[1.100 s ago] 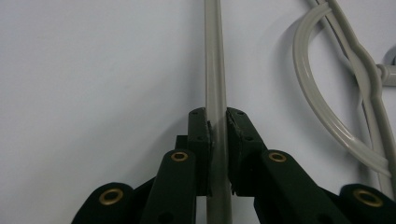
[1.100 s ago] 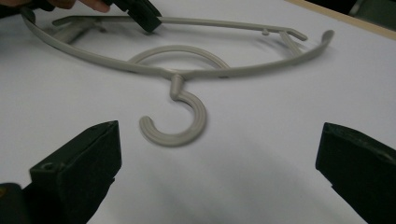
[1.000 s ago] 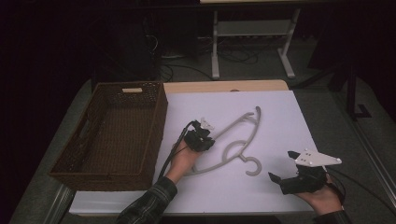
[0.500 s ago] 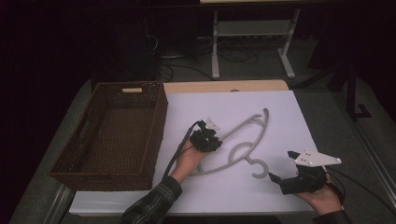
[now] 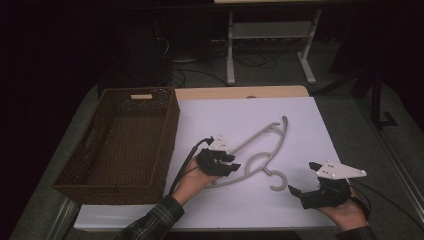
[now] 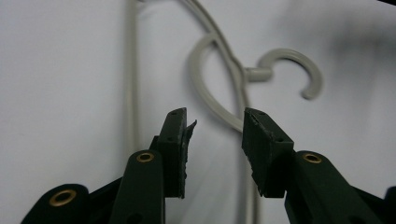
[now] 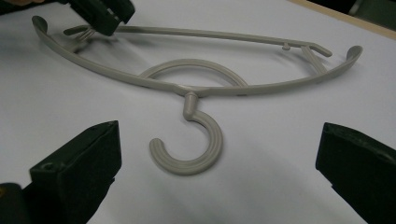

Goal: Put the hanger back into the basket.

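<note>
A grey plastic hanger (image 5: pixel 260 150) lies flat on the white table (image 5: pixel 305 120), its hook (image 5: pixel 276 180) pointing toward the near edge. My left gripper (image 5: pixel 236 163) hovers over the hanger's left arm, open. In the left gripper view (image 6: pixel 215 119) the jaws stand a little apart, with the hanger's curved bar (image 6: pixel 205 88) on the table just beyond the gap and nothing clamped. My right gripper (image 5: pixel 302 177) waits near the front right, open wide. In the right gripper view (image 7: pixel 219 133) the hook (image 7: pixel 196 154) lies ahead between the two jaws, and the left gripper (image 7: pixel 100 11) shows at the top left.
A brown wicker basket (image 5: pixel 172 130) stands on the table's left side, close to my left forearm. A white metal stand (image 5: pixel 270 35) and cables are on the floor beyond the far edge. The table's right edge runs just past my right hand.
My left gripper has moved right and toward the near edge along the hanger. The hanger shifted slightly to the right with it early on. My right gripper has stayed put.
</note>
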Motion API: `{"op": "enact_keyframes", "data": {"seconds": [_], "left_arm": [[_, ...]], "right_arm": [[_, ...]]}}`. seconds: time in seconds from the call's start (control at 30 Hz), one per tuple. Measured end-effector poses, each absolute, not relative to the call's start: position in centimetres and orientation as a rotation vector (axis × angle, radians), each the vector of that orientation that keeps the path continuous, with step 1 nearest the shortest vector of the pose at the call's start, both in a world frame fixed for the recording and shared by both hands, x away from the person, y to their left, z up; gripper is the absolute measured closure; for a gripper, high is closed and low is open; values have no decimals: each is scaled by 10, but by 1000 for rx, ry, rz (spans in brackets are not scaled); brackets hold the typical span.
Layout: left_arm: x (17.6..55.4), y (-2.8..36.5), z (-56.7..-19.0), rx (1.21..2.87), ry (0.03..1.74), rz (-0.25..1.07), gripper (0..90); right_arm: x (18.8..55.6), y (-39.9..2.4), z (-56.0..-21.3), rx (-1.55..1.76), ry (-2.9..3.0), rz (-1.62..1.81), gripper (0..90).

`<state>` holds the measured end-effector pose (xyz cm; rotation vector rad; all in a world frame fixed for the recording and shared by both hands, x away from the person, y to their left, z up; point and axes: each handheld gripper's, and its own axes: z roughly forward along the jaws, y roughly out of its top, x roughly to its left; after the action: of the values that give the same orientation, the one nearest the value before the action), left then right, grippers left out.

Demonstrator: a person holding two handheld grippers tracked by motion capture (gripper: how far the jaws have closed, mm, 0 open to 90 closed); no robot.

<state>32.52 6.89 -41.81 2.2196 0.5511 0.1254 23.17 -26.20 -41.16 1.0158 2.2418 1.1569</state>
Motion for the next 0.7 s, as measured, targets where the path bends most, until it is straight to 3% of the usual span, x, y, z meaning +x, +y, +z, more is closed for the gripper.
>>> {"op": "enact_keyframes", "data": {"seconds": [0.4,0.7], "left_arm": [[324,56,-434,2257,521,36,707],[322,43,-443,2299,493,28,707]], "right_arm": [[231,-261,-412,1012,2245,1151,0],[229,-262,-412,1014,2238,1148,0]]}}
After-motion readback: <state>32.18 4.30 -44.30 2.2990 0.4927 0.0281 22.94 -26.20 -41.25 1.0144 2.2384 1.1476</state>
